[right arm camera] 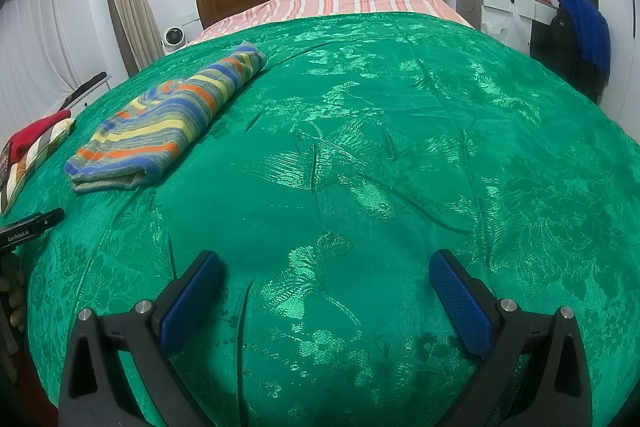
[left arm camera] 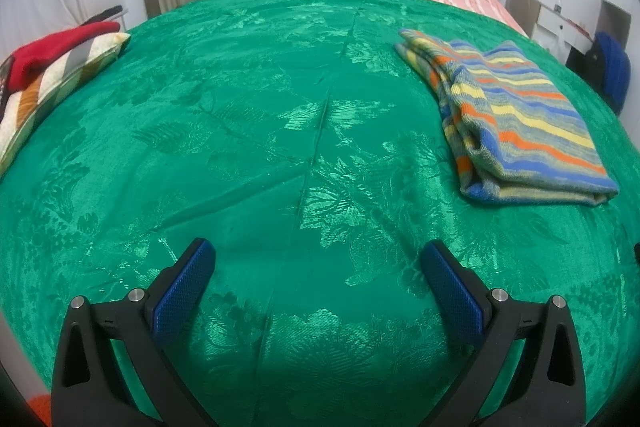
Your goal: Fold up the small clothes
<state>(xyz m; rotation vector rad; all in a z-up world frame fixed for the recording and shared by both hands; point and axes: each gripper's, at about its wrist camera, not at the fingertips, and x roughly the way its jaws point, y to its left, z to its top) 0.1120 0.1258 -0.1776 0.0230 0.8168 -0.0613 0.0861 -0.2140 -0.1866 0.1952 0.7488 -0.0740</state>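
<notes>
Looks soft, light and floppy, that folded striped sweater [left arm camera: 516, 115], so best pinched at an edge; left tool [left arm camera: 318, 269] and right tool [right arm camera: 326, 277] both wide open, empty.

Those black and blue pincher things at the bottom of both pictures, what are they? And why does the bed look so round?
They are claws that a person holds, one in each hand. Each carries a small camera that looks out along its two fingers, and its wide lens bends the picture, so the bed looks round. One picture comes from the left claw, the other from the right claw. Both are open and hold nothing. Below them lies a shiny green bedspread. On it rests a folded striped garment. A red cloth lies on a patterned pillow at the far left.
</notes>
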